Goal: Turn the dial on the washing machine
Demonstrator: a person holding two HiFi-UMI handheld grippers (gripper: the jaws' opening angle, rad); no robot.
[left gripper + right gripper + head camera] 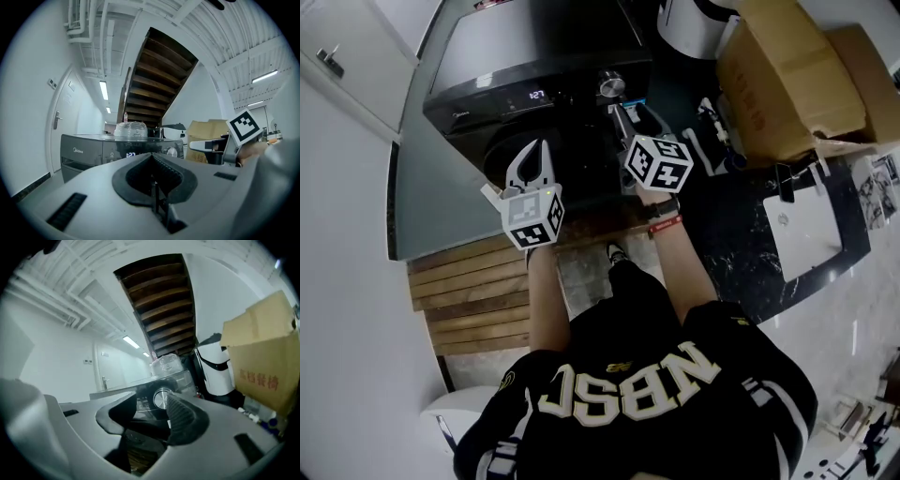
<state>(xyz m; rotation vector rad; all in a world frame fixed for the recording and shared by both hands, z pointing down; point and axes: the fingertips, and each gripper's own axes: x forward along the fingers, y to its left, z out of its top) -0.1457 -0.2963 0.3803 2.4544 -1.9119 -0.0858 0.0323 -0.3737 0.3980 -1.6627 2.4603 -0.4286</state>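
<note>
At the right end of the dark, glossy washing machine (534,56) panel sat the round, shiny metal dial (162,398). Right gripper (633,112) was lined up on it, ribbed black pads apart, with the dial framed between them but untouched, likely set to clamp and twist. Left gripper (532,148) hung beside it, jaws closed and empty, apparently just kept clear.

Cardboard boxes (787,75) fill the head view's upper right. A wooden slatted platform (469,300) lies lower left, and a white door (347,47) upper left.
</note>
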